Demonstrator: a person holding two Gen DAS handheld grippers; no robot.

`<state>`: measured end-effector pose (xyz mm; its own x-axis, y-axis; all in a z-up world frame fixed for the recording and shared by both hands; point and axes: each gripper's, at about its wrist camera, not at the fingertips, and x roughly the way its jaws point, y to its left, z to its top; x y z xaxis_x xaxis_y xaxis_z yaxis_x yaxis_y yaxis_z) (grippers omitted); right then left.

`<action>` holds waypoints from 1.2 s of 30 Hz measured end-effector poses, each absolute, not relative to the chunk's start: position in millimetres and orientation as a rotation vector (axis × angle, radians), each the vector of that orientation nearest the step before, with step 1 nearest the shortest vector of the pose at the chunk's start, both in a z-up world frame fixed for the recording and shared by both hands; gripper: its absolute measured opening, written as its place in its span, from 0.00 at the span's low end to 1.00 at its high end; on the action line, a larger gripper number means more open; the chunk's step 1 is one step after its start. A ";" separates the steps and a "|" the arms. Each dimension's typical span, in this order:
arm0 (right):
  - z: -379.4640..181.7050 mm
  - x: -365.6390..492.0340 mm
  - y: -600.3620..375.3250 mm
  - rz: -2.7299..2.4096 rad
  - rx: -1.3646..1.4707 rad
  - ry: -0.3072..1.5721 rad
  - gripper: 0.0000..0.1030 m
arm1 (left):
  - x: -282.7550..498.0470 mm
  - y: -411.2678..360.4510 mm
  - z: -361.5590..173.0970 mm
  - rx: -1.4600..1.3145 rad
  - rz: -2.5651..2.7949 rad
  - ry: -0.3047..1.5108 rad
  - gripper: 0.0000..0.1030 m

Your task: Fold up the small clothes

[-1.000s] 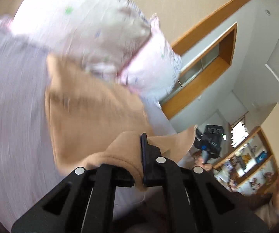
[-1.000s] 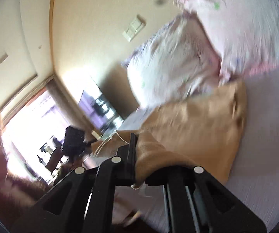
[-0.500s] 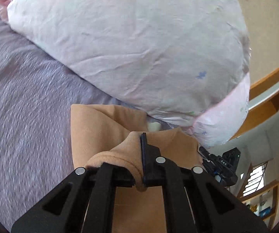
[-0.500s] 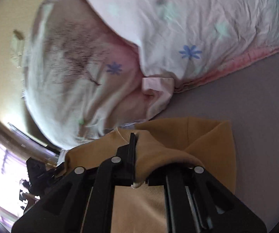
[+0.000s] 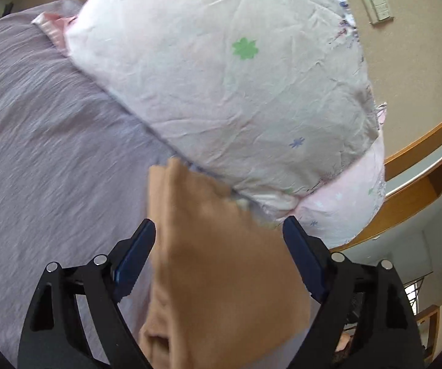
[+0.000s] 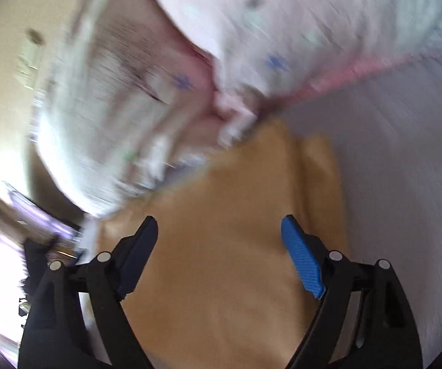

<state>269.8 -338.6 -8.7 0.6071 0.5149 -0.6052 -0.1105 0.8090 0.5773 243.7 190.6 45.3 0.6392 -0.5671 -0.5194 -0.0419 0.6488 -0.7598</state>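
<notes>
My left gripper (image 5: 218, 236) and right gripper (image 6: 219, 233) both gape wide, holding nothing. The tan garment (image 5: 221, 276) lies folded on the bed (image 5: 45, 153), its far edge touching the pillow (image 5: 236, 70).

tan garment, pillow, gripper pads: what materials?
Tan garment: soft matte knit, probably cotton jersey; it drapes in rounded folds. Pillow: thin woven cotton-like cover, finely creased, printed flowers. Left gripper pads: blue ridged rubber or plastic, can't tell which.
</notes>
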 end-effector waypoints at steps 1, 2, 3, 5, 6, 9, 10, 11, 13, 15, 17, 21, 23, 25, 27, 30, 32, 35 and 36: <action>-7.1 264.7 -340.5 0.384 0.523 0.829 0.77 | 236.9 191.0 41.6 -0.812 -0.334 0.873 0.83; -4.2 259.6 -343.2 0.398 0.543 0.808 0.77 | 231.0 189.3 38.4 -0.792 -0.336 0.905 0.83; -1.4 253.2 -347.5 0.439 0.586 0.755 0.77 | 227.7 185.8 34.1 -0.779 -0.339 0.923 0.83; 8.9 244.0 -355.5 0.505 0.634 0.652 0.82 | 218.3 176.2 22.8 -0.768 -0.362 0.968 0.83; 10.9 235.7 -360.9 0.520 0.647 0.602 0.85 | 214.6 172.3 19.5 -0.773 -0.378 0.982 0.83; 11.1 236.0 -367.4 0.545 0.688 0.568 0.86 | 212.7 157.1 12.8 -0.750 -0.385 1.014 0.82; 11.5 234.6 -368.0 0.546 0.698 0.553 0.86 | 213.7 152.6 13.2 -0.730 -0.380 1.003 0.82; 9.4 234.2 -369.9 0.544 0.704 0.543 0.87 | 215.2 148.0 13.8 -0.709 -0.369 1.002 0.82; 9.7 227.8 -377.9 0.552 0.733 0.528 0.88 | 218.9 141.2 16.0 -0.680 -0.339 1.000 0.81; 9.1 230.2 -381.6 0.562 0.766 0.524 0.88 | 221.4 134.4 16.7 -0.631 -0.263 0.996 0.67; 6.6 232.8 -385.1 0.570 0.784 0.529 0.88 | 226.1 123.9 15.5 -0.570 -0.204 1.029 0.28; 3.5 236.9 -390.4 0.584 0.822 0.521 0.88 | 230.3 121.8 14.6 -0.676 -0.317 1.056 0.20; 5.7 235.3 -395.9 0.587 0.841 0.496 0.88 | 230.7 120.3 30.9 -0.775 -0.397 1.000 0.19; 10.8 230.5 -402.9 0.576 0.848 0.456 0.88 | 233.4 107.3 52.2 -0.803 -0.462 0.949 0.19; 16.1 225.4 -409.3 0.565 0.846 0.421 0.88 | 239.7 72.0 81.7 -0.767 -0.552 0.903 0.19; 22.0 218.2 -417.2 0.535 0.836 0.378 0.88 | 253.9 2.7 106.6 -0.724 -0.699 0.896 0.19; 23.6 215.3 -421.6 0.502 0.808 0.366 0.88 | 265.4 -58.6 106.2 -0.694 -0.786 0.930 0.20; 20.2 216.9 -427.1 0.435 0.769 0.390 0.88 | 285.8 -143.7 80.3 -0.670 -0.879 1.048 0.31; 18.8 216.8 -428.2 0.433 0.777 0.395 0.88 | 291.4 -163.3 70.0 -0.696 -0.932 1.092 0.31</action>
<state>216.8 -428.2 18.8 0.8412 0.5097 -0.1804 -0.2258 0.6343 0.7393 291.4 -163.3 70.0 0.1704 -0.8896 -0.4237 0.2779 0.4559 -0.8456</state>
